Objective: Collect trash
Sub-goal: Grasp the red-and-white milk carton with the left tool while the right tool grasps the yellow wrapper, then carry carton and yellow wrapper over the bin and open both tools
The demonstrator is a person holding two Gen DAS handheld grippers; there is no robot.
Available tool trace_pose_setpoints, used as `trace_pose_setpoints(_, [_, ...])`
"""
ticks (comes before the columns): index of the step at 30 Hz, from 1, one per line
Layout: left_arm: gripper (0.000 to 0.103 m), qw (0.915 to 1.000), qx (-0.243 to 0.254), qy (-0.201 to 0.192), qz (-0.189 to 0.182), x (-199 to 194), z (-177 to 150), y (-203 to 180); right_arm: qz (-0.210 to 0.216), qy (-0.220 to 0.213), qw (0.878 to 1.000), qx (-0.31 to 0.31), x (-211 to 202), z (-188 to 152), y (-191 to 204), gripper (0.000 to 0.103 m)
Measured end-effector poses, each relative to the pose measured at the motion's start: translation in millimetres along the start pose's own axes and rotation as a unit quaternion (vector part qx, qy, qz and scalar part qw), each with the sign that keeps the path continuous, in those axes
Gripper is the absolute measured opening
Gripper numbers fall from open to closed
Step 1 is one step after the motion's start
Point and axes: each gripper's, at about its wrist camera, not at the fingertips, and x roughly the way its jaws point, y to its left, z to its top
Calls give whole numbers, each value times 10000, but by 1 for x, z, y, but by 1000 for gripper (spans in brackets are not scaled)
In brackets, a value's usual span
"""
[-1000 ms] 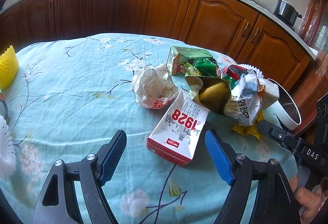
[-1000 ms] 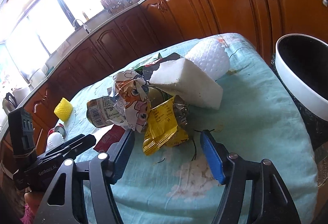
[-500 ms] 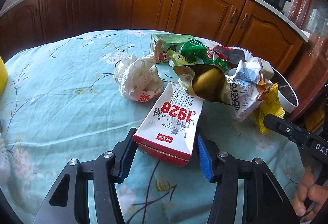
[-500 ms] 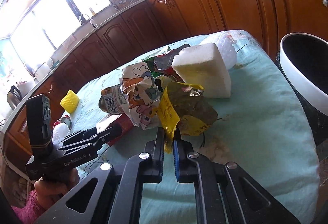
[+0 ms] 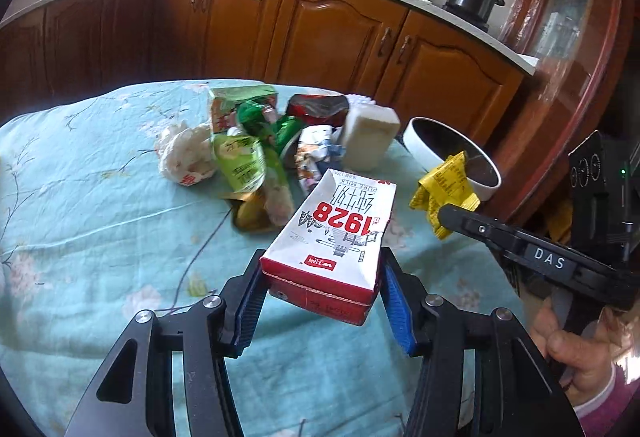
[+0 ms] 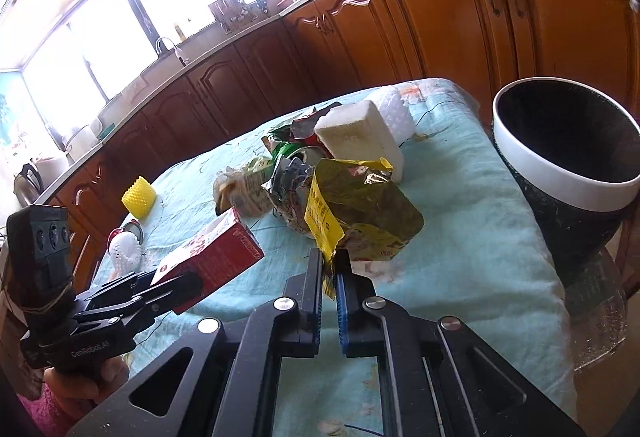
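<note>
The left gripper clamped a red-and-white "1928" milk carton above the floral tablecloth. At right, the right gripper pinched a yellow wrapper beside a white-rimmed bin. Crumpled packets lay behind.

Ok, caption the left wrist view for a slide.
Left hand-held gripper grips a milk carton above the table; right hand-held gripper holds a yellow wrapper.

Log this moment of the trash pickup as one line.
left tool: shut on milk carton | right tool: shut on yellow wrapper | bin: nothing dropped yet | pile remains on table
</note>
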Motion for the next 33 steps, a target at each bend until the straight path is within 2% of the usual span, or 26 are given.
trace_pose_setpoints(5, [52,9997,186,20,-143,11,7,-17,-159,-129,9997,120,-16,1,-18,6])
trace_pose_setpoints(20, [52,9976,531,141,-423,83,41,-61,-608,-423,9961,485,-50,18,-85,6])
trace_pose_setpoints(33, [52,9950,886,183,-435,141,75,-105,-955,-476,9926,572,-58,45,-135,6])
